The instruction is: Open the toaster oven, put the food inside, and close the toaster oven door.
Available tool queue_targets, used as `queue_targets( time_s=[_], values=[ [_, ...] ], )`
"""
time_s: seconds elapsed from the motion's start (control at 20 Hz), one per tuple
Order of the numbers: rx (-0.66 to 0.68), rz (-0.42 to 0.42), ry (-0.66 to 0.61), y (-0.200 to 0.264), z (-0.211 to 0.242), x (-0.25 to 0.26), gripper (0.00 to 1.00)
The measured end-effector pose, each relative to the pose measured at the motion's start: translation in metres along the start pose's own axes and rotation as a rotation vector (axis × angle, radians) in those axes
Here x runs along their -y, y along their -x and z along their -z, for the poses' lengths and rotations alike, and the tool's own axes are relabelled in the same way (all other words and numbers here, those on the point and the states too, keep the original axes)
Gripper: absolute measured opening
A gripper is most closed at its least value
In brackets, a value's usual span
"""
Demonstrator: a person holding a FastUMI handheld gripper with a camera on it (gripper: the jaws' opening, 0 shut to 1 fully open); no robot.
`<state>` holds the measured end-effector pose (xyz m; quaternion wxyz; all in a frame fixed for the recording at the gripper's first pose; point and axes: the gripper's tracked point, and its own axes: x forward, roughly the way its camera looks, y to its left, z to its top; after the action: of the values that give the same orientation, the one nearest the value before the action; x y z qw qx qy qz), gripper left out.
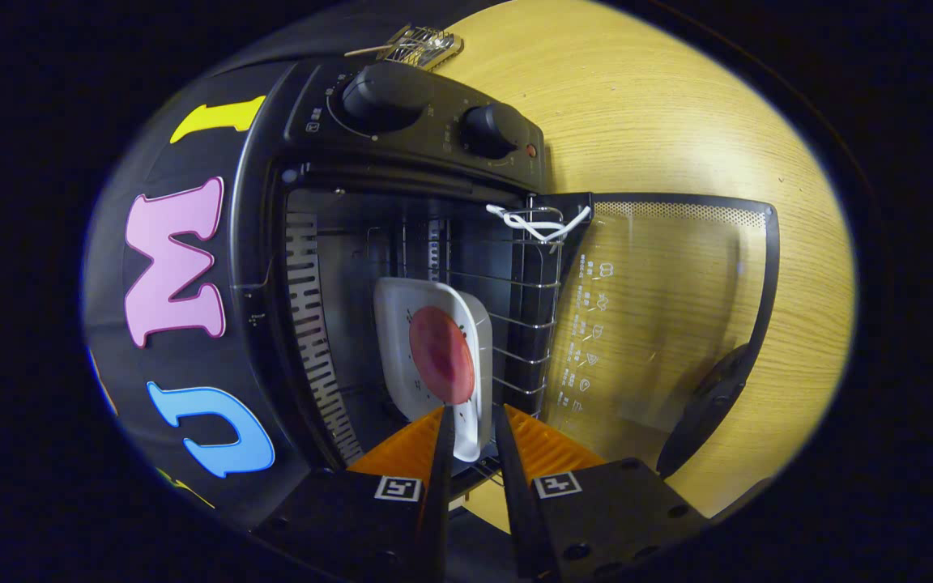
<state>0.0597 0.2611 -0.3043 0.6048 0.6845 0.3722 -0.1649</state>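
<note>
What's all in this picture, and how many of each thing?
Toaster oven, door open: 1
Control knobs on it: 2
Glass door: 1
Wire rack inside: 1
White plate, its edge between the gripper fingers: 1
Round red food on the plate: 1
Wooden table: 1
Total: 8
</note>
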Motion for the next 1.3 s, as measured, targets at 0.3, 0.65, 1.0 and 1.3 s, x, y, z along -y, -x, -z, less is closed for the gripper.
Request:
queue_targets(
  time_s=[0.3,0.65,1.0,1.3],
  values=[
    [-0.053,-0.032,0.058,0.033,-0.003,-0.011,0.97],
    [-0.144,-0.173,0.253,0.087,0.003,-0.047,0.98],
    [-0.067,-0.274,0.647,0.132,-0.007,-0.069,0.98],
    [-0.056,-0.112,1.269,0.146,0.011,-0.01,0.98]
  ],
)
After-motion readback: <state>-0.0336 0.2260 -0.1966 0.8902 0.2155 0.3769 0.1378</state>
